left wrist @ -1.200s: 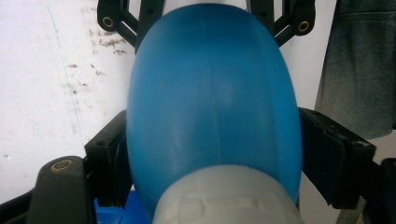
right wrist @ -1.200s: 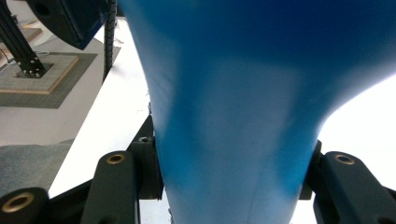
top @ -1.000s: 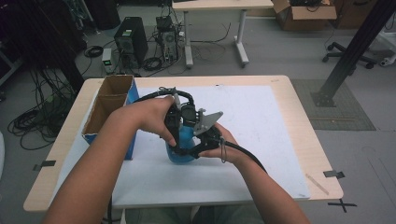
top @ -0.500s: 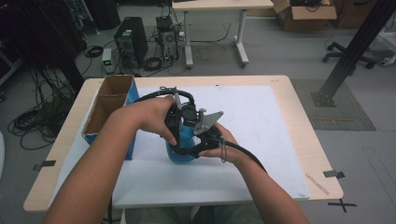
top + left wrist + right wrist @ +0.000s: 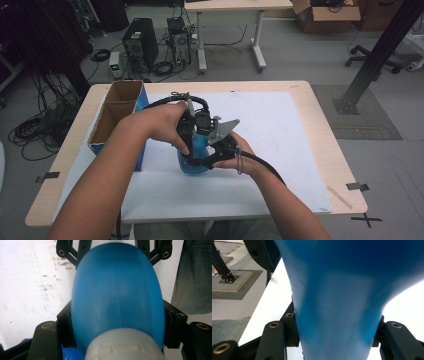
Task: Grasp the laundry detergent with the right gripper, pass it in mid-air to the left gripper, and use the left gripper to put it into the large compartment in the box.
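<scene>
Bottle gripped by both tools

Rounded blue plastic bottle (image 5: 196, 155) with pale cap sits mid-table on white sheet (image 5: 280, 130). My left gripper (image 5: 117, 315) has just been closing, jaws apparently pressing the body; my right gripper (image 5: 334, 330) clamps it tight. Cardboard box (image 5: 112, 117) well left.

We are in a lab or workshop: computer towers (image 5: 141, 45) and tangled cables (image 5: 35, 132) sit on the bare grey floor (image 5: 310, 55), beside a cardboard box (image 5: 325, 11) and black metal framing (image 5: 377, 55).
</scene>
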Demonstrator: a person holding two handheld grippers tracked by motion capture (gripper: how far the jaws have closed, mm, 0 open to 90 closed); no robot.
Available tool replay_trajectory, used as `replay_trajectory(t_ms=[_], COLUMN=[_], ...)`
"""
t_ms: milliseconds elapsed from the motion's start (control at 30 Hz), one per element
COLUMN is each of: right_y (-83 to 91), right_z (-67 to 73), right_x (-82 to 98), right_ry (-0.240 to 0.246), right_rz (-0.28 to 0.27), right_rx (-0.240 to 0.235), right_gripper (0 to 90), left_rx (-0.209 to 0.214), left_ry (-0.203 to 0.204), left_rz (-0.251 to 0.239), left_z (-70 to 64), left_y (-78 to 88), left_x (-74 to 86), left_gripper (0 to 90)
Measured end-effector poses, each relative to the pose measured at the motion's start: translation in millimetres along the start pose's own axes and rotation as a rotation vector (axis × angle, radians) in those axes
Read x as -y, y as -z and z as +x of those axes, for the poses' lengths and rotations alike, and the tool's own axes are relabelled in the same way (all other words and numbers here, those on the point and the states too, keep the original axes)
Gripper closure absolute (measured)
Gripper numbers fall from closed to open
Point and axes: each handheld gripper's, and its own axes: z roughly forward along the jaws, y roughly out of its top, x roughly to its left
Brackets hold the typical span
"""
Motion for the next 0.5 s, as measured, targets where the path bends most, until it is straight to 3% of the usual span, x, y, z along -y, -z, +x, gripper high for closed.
replay_trajectory(t_ms=[500], right_y=[0.7], right_z=[0.4], right_x=[-1.1], right_ry=[-0.006], right_rz=[-0.012], right_rx=[0.000], right_gripper=[45.1], left_rx=[-0.037], left_ry=[0.001], left_rz=[0.015], left_z=[-0.5], left_y=[2.1], left_x=[-1.9], left_gripper=[37.5])
